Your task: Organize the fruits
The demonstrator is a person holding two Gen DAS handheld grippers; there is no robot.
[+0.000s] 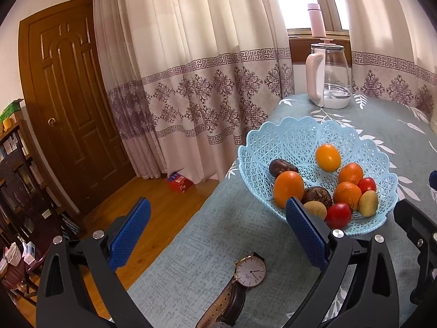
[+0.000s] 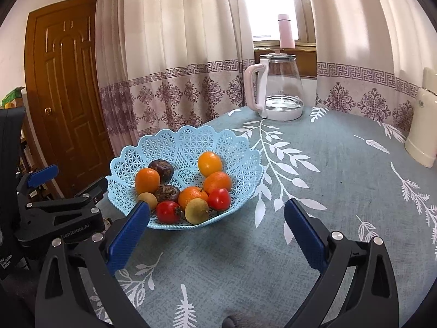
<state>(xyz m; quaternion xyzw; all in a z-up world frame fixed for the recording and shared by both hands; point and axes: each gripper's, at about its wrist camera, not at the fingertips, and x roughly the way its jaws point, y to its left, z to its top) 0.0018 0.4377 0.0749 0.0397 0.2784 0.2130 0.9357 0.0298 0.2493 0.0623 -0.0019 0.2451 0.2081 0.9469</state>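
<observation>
Over on the far left there's a brown wooden door (image 1: 73, 104) and a bookshelf (image 1: 19, 169) crammed with books, then long patterned curtains (image 1: 191, 82) down to the wood floor, where a little red box (image 1: 180, 182) sits at the hem.

The left gripper (image 1: 218, 218) hangs over the table's near-left corner with its jaws spread wide and nothing between them. Right below it a wristwatch (image 1: 250, 271) with a white dial and brown leather strap lies flat on the teal leaf-print tablecloth (image 1: 191, 259).

Next along is the light blue lattice basket (image 2: 185, 147) with the scalloped rim, sitting near the left edge of the table, and all the fruit I can see is in it. I count 10 pieces: 4 oranges (image 2: 147, 180), with the yellowest one at the back, 2 dark brown wrinkly fruits (image 2: 161, 169), 2 red ones (image 2: 219, 199) that look like tomatoes, and 2 small tan round ones (image 2: 196, 211) at the front. They're piled touching each other in the bottom of the bowl.

The right gripper (image 2: 217, 218) hovers just in front of the basket, jaws also wide apart and empty, its left fingertip overlapping the basket's front rim in the right wrist view.

Further back by the window stands a glass kettle (image 2: 281, 87) with a pale pink handle; whether there's water in it I can't tell. A pink bottle (image 2: 285, 31) sits on the sill behind. At the far right edge there's a cream-coloured container (image 2: 423, 125) on the table.
</observation>
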